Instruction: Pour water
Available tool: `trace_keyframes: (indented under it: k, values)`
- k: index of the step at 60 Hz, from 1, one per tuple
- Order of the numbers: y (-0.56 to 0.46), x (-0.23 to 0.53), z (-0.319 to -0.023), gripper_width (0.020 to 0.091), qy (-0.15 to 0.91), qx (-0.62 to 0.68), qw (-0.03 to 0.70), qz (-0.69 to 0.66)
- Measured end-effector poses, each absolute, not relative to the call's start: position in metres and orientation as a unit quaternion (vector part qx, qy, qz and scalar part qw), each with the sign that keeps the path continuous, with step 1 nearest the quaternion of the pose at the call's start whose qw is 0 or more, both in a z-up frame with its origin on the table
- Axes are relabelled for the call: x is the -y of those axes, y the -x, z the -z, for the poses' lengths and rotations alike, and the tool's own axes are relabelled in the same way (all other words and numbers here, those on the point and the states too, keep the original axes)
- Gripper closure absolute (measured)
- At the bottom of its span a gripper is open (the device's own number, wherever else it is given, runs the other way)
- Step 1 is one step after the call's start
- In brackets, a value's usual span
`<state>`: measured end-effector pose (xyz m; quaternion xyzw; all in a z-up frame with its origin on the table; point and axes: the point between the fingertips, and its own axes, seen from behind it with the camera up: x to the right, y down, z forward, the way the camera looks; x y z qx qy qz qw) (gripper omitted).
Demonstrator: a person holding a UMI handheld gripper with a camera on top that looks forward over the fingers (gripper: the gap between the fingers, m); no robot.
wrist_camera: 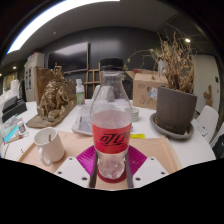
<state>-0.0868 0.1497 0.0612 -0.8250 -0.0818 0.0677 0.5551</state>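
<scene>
A clear plastic bottle [111, 112] with a red label and white cap stands upright between my fingers, filling the middle of the view. My gripper [111, 168] is shut on its lower part, with the pink pads [84, 158] splayed out at both sides and pressing the base. A white cup [48, 145] sits to the left of the bottle on a light wooden board [150, 152]. The bottle's clear lower part shows below the label.
A grey pot with a dry plant [176, 105] stands at the right. A brown figurine [52, 100] and a small bottle [80, 92] stand at the back left. A white tray [84, 122] lies behind the bottle. Boxes and chairs line the far side.
</scene>
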Motion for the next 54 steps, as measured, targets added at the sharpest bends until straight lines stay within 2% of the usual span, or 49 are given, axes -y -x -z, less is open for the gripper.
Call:
trace_keyframes:
  k: [2, 3, 6, 8, 12, 16, 29, 37, 46, 54]
  values:
    - [0.086, -0.148, -0.06, 0.0636, 0.83, 0.081, 0.548, -0.07]
    - [0.085, -0.146, -0.06, 0.0583, 0.833, 0.08, 0.543, -0.07]
    - [0.085, -0.138, -0.065, 0.0357, 0.838, 0.084, 0.533, -0.074]
    - [0.084, -0.132, -0.07, 0.0233, 0.842, 0.088, 0.528, -0.073]
    - [0.08, -0.114, -0.088, 0.0274, 0.848, 0.092, 0.519, -0.058]
    - [0.074, -0.09, -0.111, 0.0241, 0.854, 0.094, 0.511, -0.038]
    - [0.079, 0.035, -0.193, 0.0251, 0.879, 0.067, 0.471, -0.017]
    - [0.084, 0.102, -0.224, 0.0249, 0.884, 0.056, 0.464, 0.005]
    - [0.098, 0.148, -0.242, 0.0246, 0.879, 0.045, 0.475, 0.002]
    - [0.106, 0.168, -0.245, 0.0249, 0.876, 0.049, 0.479, 0.008]
